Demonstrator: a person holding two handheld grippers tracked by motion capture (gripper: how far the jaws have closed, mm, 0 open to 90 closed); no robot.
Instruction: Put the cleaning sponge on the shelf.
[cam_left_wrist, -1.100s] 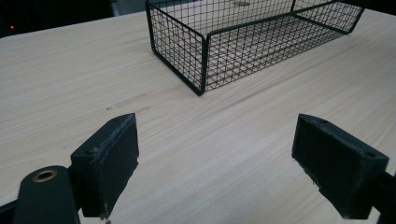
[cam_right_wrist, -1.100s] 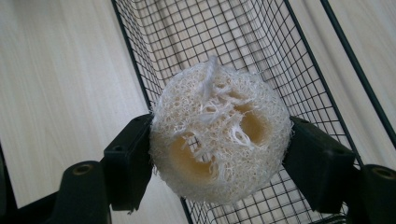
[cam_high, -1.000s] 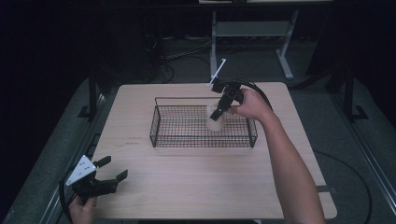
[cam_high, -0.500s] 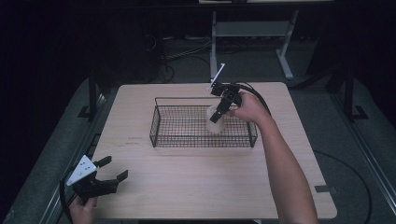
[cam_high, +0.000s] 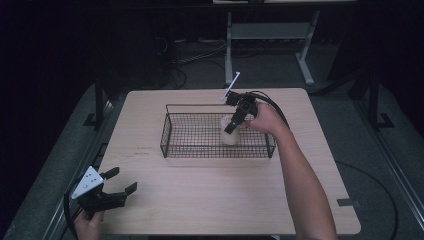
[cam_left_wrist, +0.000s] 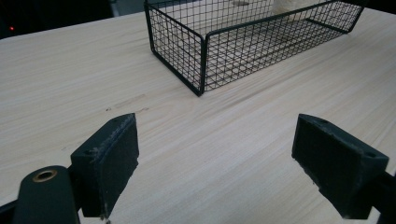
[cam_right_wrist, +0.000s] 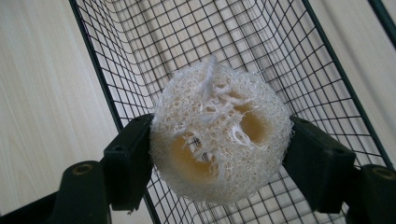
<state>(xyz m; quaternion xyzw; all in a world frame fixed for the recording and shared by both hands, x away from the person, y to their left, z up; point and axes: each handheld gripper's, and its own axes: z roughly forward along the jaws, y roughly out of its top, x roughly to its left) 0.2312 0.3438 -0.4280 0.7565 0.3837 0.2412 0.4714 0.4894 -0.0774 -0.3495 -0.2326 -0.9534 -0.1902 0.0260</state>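
Nearest to me, at the table's front left corner, my left gripper (cam_high: 116, 191) rests low over the pale wood-grain table (cam_high: 210, 200), its jaws spread wide with nothing between them; in the left gripper view the two black pads (cam_left_wrist: 114, 158) are blocky, with a rough matte face, and bare wood shows in the broad gap. A grey three-cornered plate (cam_high: 87, 182) sits on top of this gripper, and my left hand (cam_high: 87, 225) holds it from the table's near edge. Beyond those jaws the tabletop is smooth, streaked with fine straight grain and a few small dark marks. Farther out, near the middle of the table, stands the wire basket (cam_high: 167, 137): a shallow rectangular tray of thin black wire in a fine square grid, framed by a thicker black rim, its corner (cam_left_wrist: 201, 65) facing my left jaws. My right forearm (cam_high: 300, 180) reaches across the right side of the table to the basket's far right part, where my right gripper (cam_high: 232, 127) points down into it. Its jaws are clamped on a loofah sponge (cam_right_wrist: 219, 144), a pale, roundish, cream-white piece of coarse fibrous mesh with loose frayed strands and two yellowish hollows in its end face. The sponge sits inside the basket's walls, above its grid floor; whether it touches the floor I cannot tell.
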